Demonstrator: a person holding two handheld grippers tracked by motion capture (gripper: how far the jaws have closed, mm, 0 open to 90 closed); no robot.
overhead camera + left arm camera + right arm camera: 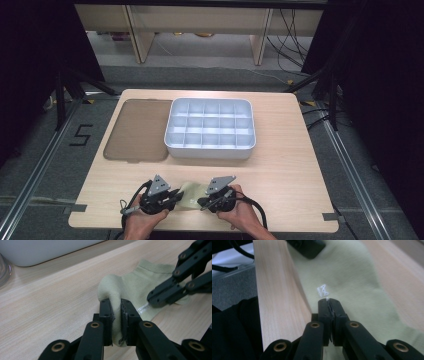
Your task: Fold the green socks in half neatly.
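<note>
A pale yellow-green sock (189, 193) lies near the table's front edge, between the two grippers. My left gripper (172, 198) is shut on a bunched fold of the sock (140, 282), and the cloth bulges up between its jaws (116, 315). My right gripper (203, 202) is shut on the sock's thin edge beside a small white logo (322, 290). In the left gripper view the right gripper (153, 298) reaches in from the right, its tips on the cloth. The sock (352, 272) spreads flat ahead of the right gripper (329, 302).
A white tray (210, 150) with several open compartments sits mid-table. A translucent brown lid (137, 130) lies flat to its left. Bare wood (295, 170) runs to the right of the grippers. The front table edge is close beneath the hands.
</note>
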